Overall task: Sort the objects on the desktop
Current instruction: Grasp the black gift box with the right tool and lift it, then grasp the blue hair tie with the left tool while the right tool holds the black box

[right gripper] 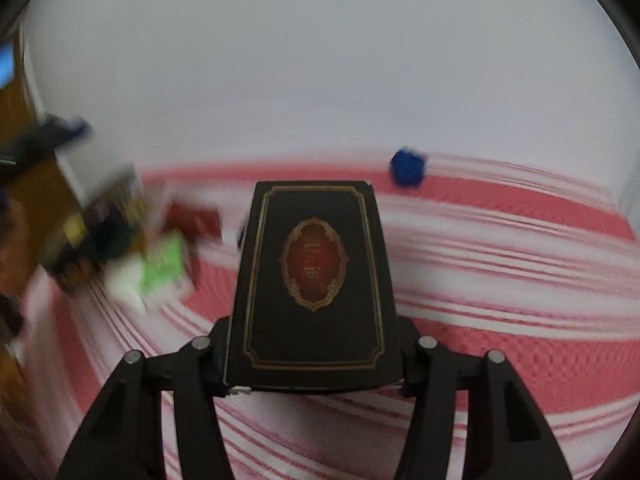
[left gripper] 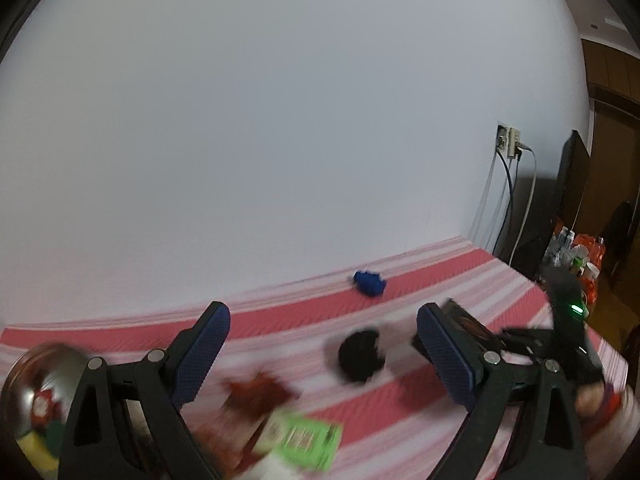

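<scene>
My right gripper [right gripper: 314, 344] is shut on a black box [right gripper: 310, 276] with gold trim and a red oval emblem, held above the red and white striped cloth [right gripper: 500, 280]. The box hides its fingertips. My left gripper [left gripper: 324, 344] is open and empty above the cloth [left gripper: 400, 400]. Between its fingers lies a black round object [left gripper: 360, 356]. Below it lie a dark red packet [left gripper: 256, 396] and a green and white packet [left gripper: 304, 440]. A blue object [left gripper: 370, 283] lies by the wall, also in the right wrist view [right gripper: 408, 168]. The right gripper with the box [left gripper: 468, 322] shows at the left view's right.
A metal bowl [left gripper: 38, 376] holding small items sits at the cloth's left end. The green packet [right gripper: 164, 268] and red packet [right gripper: 196, 222] appear blurred left of the box. A white wall runs behind. A socket with cables [left gripper: 510, 144] and a dark screen [left gripper: 568, 184] stand to the right.
</scene>
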